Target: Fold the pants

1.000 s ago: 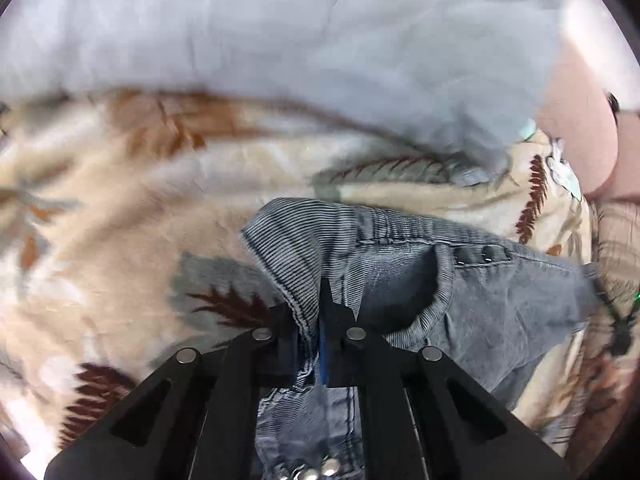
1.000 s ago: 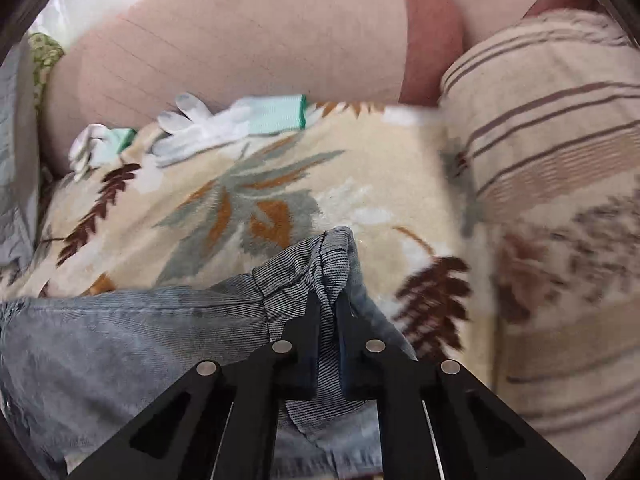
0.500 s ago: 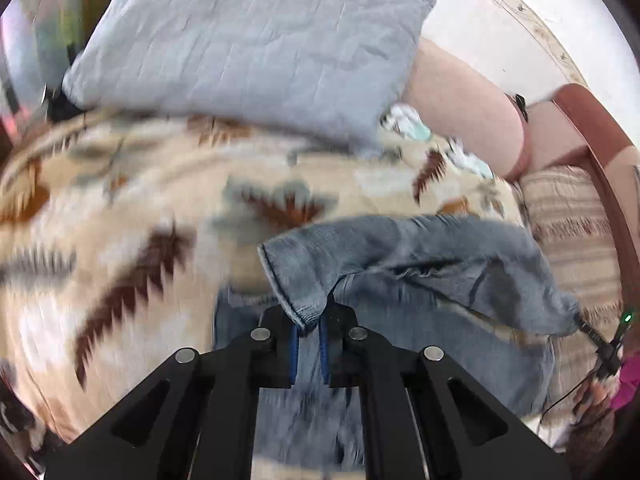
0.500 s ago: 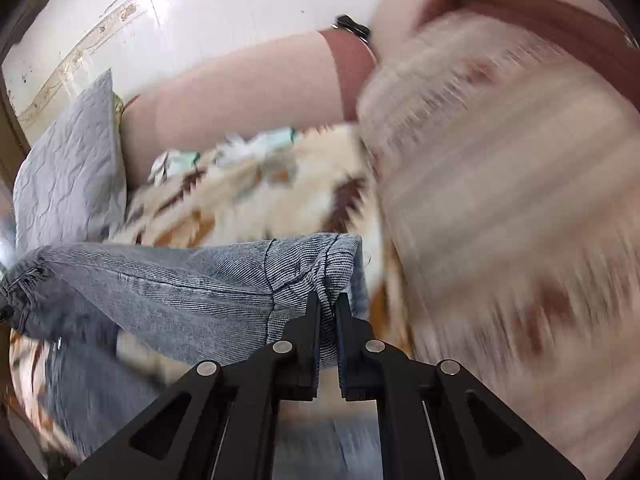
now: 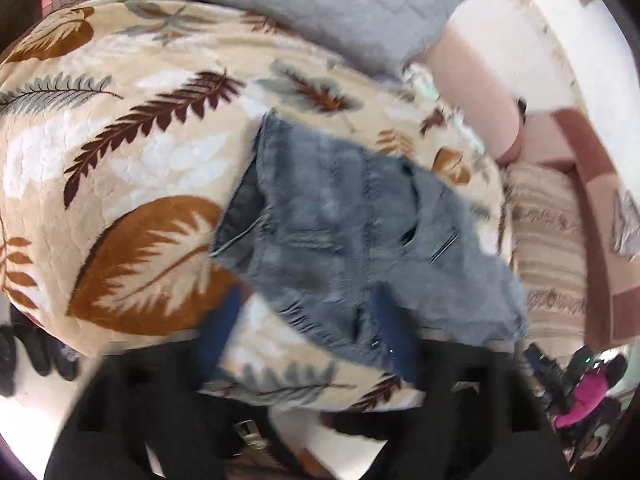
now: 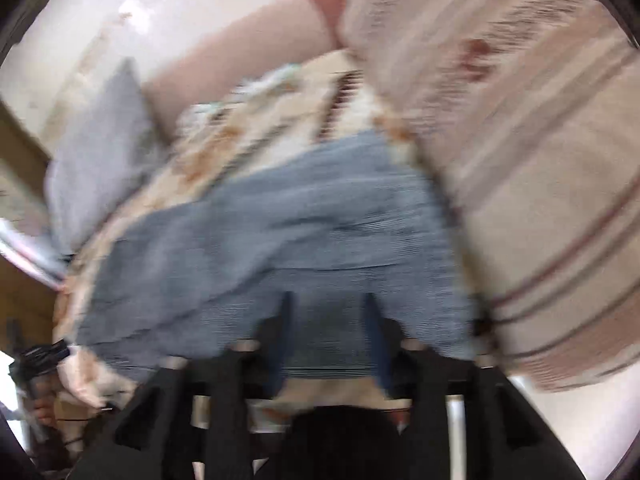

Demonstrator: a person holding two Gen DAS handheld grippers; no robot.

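The grey denim pants (image 5: 344, 236) lie folded in a compact pile on the leaf-patterned blanket (image 5: 132, 152). They also show in the right wrist view (image 6: 280, 248), blurred by motion. My left gripper (image 5: 304, 344) is open, with its blue-padded fingers spread over the near edge of the pile and holding nothing. My right gripper (image 6: 326, 340) is open too, its fingers apart above the pants' near edge.
A grey quilted pillow (image 5: 320, 12) lies at the far side of the blanket, also in the right wrist view (image 6: 96, 152). A striped beige cushion (image 6: 520, 160) is on the right. A pinkish bolster (image 5: 476, 100) runs behind. The blanket's near edge (image 5: 280, 396) drops off below the grippers.
Both grippers have opened and let go of the pants, which now lie folded on the blanket. Both grippers have pulled back toward the near edge.
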